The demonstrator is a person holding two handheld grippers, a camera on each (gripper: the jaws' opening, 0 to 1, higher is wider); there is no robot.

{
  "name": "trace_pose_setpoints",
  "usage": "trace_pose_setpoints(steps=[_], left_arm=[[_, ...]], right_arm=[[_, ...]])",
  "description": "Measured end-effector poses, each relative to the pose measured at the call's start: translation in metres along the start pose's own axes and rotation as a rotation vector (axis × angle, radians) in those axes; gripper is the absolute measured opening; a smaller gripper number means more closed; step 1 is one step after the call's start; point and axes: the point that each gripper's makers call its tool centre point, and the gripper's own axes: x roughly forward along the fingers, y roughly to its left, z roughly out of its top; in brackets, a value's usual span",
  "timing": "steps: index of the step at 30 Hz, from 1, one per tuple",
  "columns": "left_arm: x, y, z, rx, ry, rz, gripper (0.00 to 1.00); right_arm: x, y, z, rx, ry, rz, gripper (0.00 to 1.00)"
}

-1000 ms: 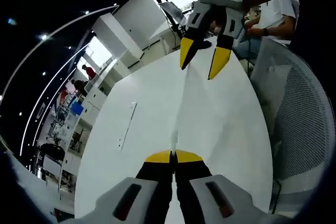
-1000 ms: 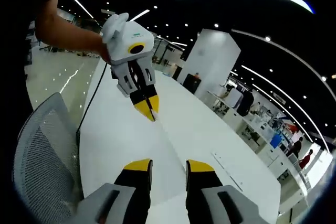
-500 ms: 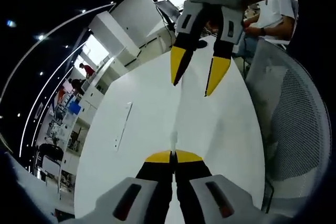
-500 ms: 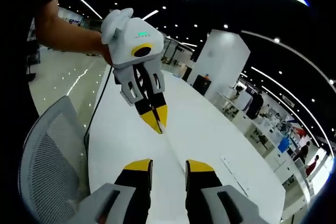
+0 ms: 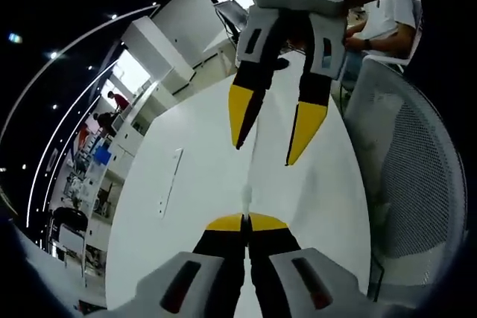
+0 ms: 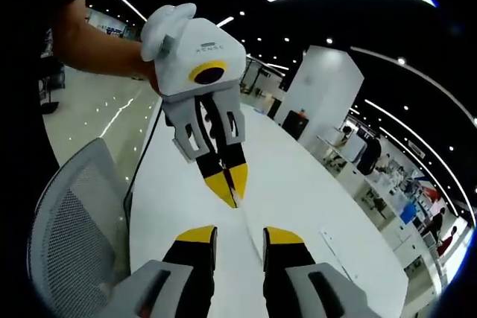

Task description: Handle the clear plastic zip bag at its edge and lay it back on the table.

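Two grippers, one bag, one table, one chair; people in the background are too small and blurred to count reliably.

My left gripper (image 5: 245,223): jaws pressed together, yellow tips meeting with no gap. They pinch the near edge of the bag (image 5: 257,165), a clear sheet that runs up and away from the tips. In the right gripper view the same gripper (image 6: 229,188) points down at me from above, tips closed on the bag's thin edge (image 6: 237,202).

My right gripper (image 6: 240,234): jaws apart, a clear gap between the two yellow tips, nothing between them. In the left gripper view it (image 5: 262,135) hangs from the top, jaws spread, the bag's far part lying in the gap between the two tips; I cannot tell whether either tip touches the film.

The bag is held above the table (image 5: 194,206), not lying on it. Its outline is hard to make out: the clear film reads almost white against the white tabletop, and only a central crease and faint edges show. Its zip edge I cannot identify.

The mesh chair (image 5: 414,169) stands at the right of the table, cut off by the view's edge; in the right gripper view it (image 6: 71,221) sits at the left. One seated person (image 5: 387,16) at the far end, partly hidden behind the right gripper.
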Motion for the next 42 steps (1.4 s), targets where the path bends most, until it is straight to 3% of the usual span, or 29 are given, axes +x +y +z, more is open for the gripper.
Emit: trace_pose_setpoints(steps=[19,42], left_arm=[[0.009,-0.018,0.004,0.029,0.003,-0.051,0.00],[0.012,-0.029,0.006,0.053,-0.007,-0.096,0.00]], right_arm=[[0.009,0.009,0.003,-0.041,-0.007,0.041,0.17],[0.019,0.021,-0.004,-0.136,0.033,0.089,0.03]])
